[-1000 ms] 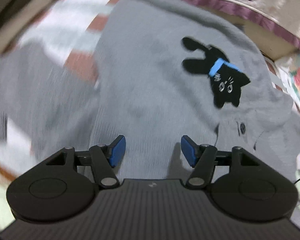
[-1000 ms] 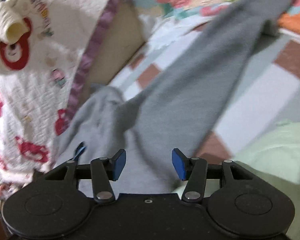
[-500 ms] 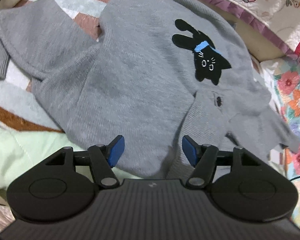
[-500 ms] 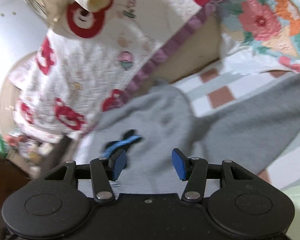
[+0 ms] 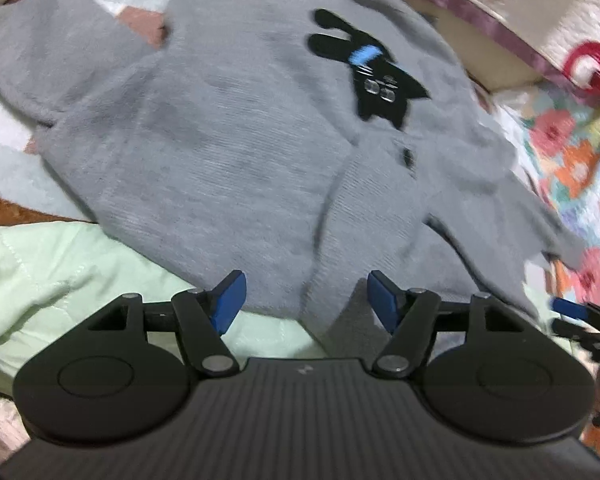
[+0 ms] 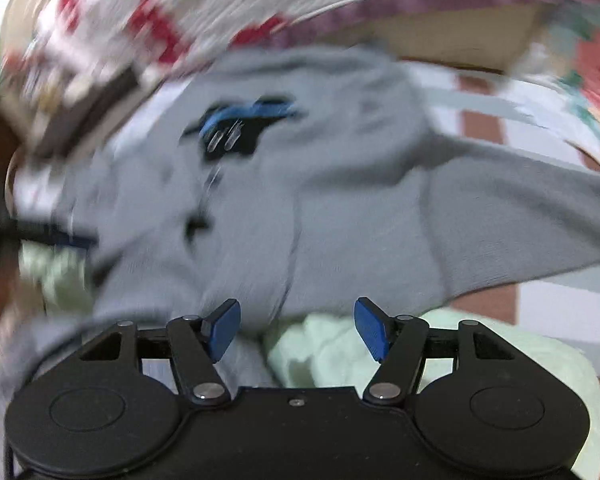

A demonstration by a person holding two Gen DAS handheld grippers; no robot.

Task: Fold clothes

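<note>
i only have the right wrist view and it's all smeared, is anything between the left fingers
Observer: No. The left gripper is open and empty, poised at the near hem of the grey sweater.
Operator: which way is the cat facing
Observer: The black cat patch is upside down from the left camera, head toward the gripper.
Operator: where's the left-hand sleeve
Observer: It lies spread out to the upper left on the checked blanket.
Operator: what's under the hem
Observer: A pale green quilt.
</note>
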